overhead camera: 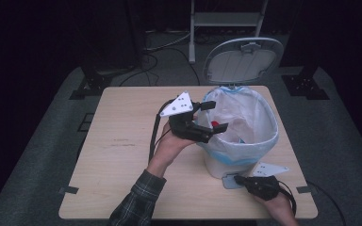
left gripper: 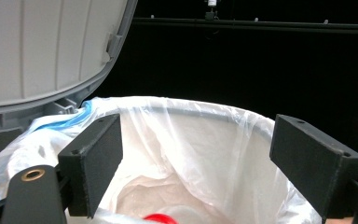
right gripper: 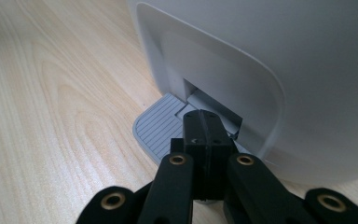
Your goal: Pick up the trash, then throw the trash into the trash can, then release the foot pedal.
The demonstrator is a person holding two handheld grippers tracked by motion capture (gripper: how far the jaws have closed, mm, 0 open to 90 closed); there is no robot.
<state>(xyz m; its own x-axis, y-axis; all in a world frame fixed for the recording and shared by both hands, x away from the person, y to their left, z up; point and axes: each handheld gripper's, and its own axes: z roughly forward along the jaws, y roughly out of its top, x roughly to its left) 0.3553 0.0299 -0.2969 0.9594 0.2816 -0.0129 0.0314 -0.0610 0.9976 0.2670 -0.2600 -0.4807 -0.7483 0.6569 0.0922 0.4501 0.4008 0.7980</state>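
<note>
Two hand-held grippers are at work on a small pedal bin at the centre right of the high view. Our left gripper (overhead camera: pixel 215 116) hovers over the bin's near-left rim with its jaws apart and nothing between them. Just below it, inside the liner bag (overhead camera: pixel 259 123), we see a red object (overhead camera: pixel 215 124), which looks freshly dropped in; what it is we cannot tell. Our right gripper (right gripper: pixel 204 133), at the lower right of the high view, has its jaws pressed together, tips resting on the grey ribbed foot pedal (right gripper: pixel 157 128) at the base of the white bin (right gripper: pixel 279 70). It seems to be holding the pedal down, since the lid (overhead camera: pixel 243 59) stands upright behind the bin at the upper middle of the frame. The bin sits on a pale wooden table (overhead camera: pixel 122 146).

We judge the disposal itself done. What remains is drawing the left gripper clear and letting the pedal up so the lid closes.
</note>
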